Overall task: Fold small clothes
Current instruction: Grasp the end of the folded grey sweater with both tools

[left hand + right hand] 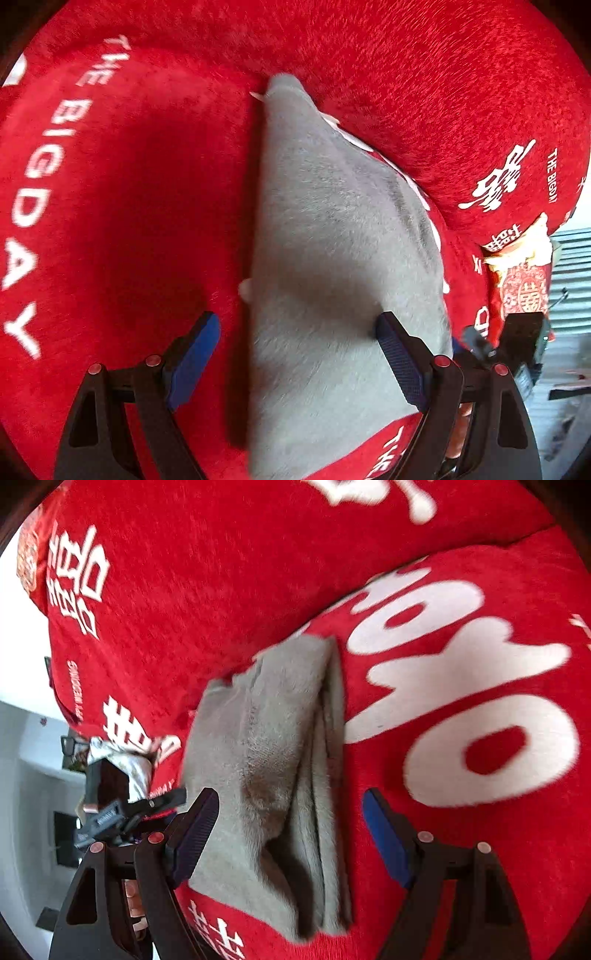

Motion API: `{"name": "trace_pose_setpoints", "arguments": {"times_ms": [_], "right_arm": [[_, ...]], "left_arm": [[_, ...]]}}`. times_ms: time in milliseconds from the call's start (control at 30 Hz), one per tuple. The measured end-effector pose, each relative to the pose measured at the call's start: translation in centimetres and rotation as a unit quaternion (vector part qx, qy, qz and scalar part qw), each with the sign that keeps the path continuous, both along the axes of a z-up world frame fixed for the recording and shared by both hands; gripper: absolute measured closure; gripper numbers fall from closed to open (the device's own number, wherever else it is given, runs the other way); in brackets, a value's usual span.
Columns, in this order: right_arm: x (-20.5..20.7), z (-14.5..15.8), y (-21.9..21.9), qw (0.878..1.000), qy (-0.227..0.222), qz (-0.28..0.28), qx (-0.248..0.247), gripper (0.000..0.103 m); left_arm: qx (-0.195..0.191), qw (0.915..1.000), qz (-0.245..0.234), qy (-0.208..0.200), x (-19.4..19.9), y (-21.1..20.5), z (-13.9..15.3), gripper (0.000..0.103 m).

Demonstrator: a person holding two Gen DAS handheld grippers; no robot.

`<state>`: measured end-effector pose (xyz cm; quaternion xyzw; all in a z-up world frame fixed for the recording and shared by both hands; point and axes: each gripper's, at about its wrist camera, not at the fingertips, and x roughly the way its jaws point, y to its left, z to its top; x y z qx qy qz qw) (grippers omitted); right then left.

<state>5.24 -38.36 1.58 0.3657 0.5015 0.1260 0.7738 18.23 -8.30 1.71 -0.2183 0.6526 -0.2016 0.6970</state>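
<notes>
A small grey garment lies folded lengthwise on a red plush sofa seat printed with white letters. My left gripper is open, its jaws set wide over the garment's near left edge, the right finger resting on the cloth. In the right wrist view the same grey garment shows stacked folded layers along its right side. My right gripper is open, straddling the garment's near end, with the left finger over its left edge.
A red backrest cushion rises behind the garment. The sofa seat also shows in the right wrist view. The other gripper's body shows at the right and at the left of the right wrist view. A red patterned packet lies at the seat's end.
</notes>
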Motion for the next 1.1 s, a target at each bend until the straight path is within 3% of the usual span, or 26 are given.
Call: {"name": "trace_pose_setpoints", "arguments": {"times_ms": [167,267,333,400,567,800,1100], "right_arm": [[2.1,-2.4,1.5,1.000,0.013,0.019,0.015,0.020],[3.2,-2.5,2.6,1.000,0.002,0.022,0.015,0.019],[3.7,-2.3,3.8,0.999,-0.011,0.032,-0.026,0.022],[4.1,-2.2,4.8,0.997,-0.017,0.043,-0.063,0.036],[4.1,-1.2,5.8,0.994,-0.026,0.045,-0.098,0.050],[3.9,1.3,8.2,0.984,-0.038,0.053,-0.168,0.057],[2.7,2.9,10.2,0.977,-0.036,0.068,-0.201,0.059]], "left_arm": [[-0.030,0.9994,-0.014,0.004,1.2,-1.5,-1.5,0.015],[-0.031,0.9990,-0.019,-0.025,1.8,-2.7,-1.5,0.015],[-0.010,0.9981,-0.035,-0.050,1.7,-3.9,-1.3,0.016],[0.027,0.9944,-0.058,-0.084,1.4,-5.1,-0.9,0.022],[0.043,0.9905,-0.062,-0.115,1.1,-5.3,-0.4,0.031],[0.069,0.9851,-0.066,-0.144,-0.2,-5.3,0.8,0.042],[0.088,0.9839,-0.069,-0.140,-2.1,-4.2,1.8,0.042]]}}
